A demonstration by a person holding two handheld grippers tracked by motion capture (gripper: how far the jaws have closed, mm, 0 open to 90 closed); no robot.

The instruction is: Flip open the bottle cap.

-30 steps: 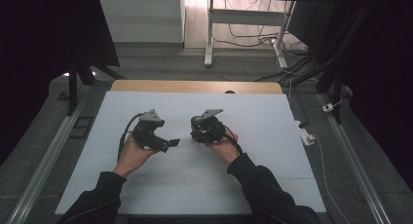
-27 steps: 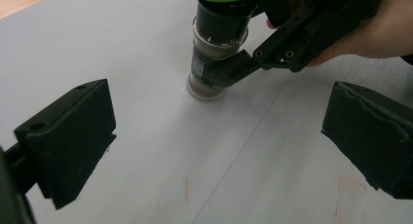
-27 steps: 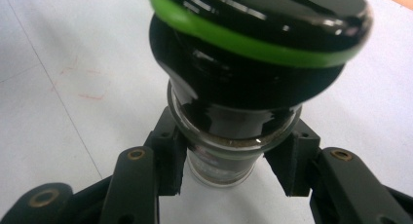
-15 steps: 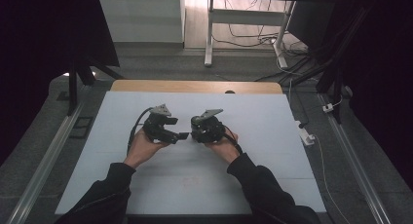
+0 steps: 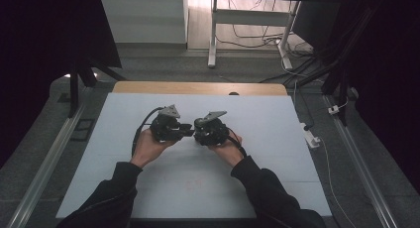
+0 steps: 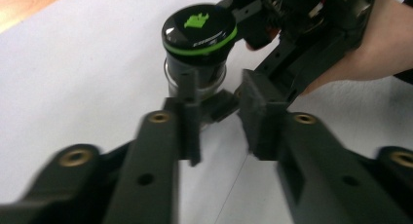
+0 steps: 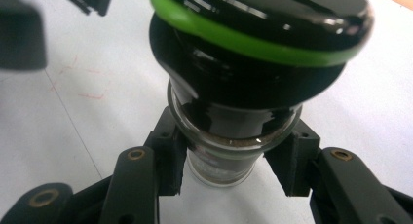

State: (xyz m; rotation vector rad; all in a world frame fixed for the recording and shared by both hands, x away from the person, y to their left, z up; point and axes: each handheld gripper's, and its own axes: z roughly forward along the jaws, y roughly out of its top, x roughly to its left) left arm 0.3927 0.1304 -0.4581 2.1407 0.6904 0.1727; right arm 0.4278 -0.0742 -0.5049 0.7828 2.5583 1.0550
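A small clear glass jar is held above the pale table, between the two grippers near the table's middle. It is closed by a wide, glossy black cap ringed with a bright green band, and a green emblem is printed on the cap's flat top. Dark contents are seen through the glass. In the left gripper view the jar is seen roughly upright.

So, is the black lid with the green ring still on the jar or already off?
On. The lid sits over the mouth of the glass jar, which the right gripper clamps.
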